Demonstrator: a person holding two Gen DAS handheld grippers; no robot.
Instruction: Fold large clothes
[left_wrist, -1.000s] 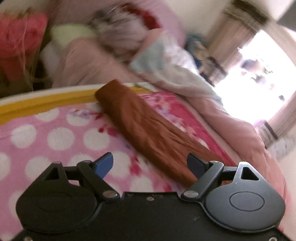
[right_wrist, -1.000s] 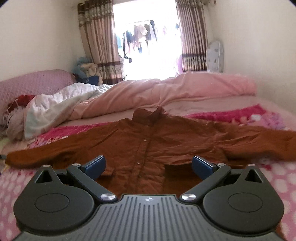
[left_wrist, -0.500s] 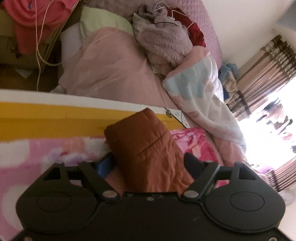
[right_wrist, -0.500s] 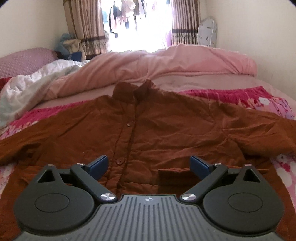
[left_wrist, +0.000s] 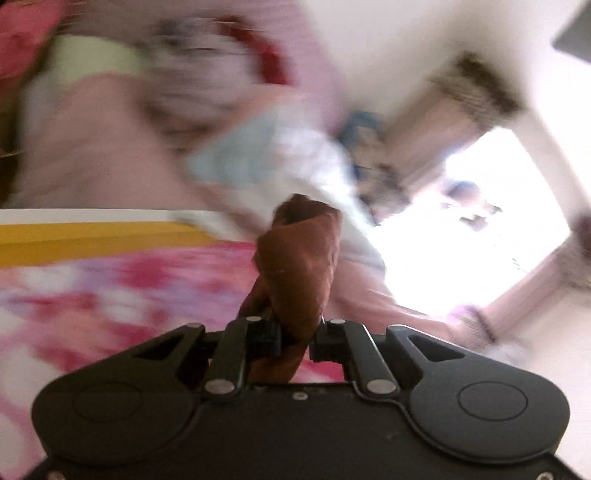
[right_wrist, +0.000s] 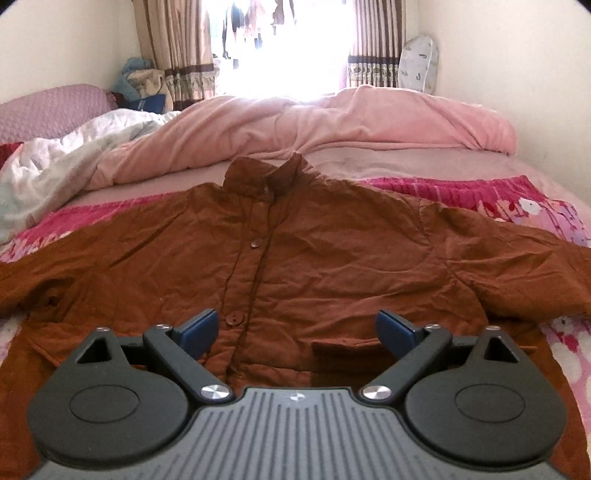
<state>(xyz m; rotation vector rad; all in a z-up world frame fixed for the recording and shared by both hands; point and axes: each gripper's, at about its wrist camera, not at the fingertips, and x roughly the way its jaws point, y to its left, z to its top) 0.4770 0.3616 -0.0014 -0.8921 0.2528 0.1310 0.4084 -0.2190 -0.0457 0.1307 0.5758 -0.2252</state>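
Left wrist view blurred; left tool (left_wrist: 293, 341) pinches brown sleeve (left_wrist: 299, 266).

Left tool (left_wrist: 293, 341) fingers pinched together, clamping; right tool (right_wrist: 296, 328) fingers spread wide, level.

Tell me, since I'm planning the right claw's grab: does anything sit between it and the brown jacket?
Nothing visible does. The right claw hangs open directly over the brown buttoned quilted jacket, spread flat on the pink floral blanket, with only air between its blue fingertips and the fabric.
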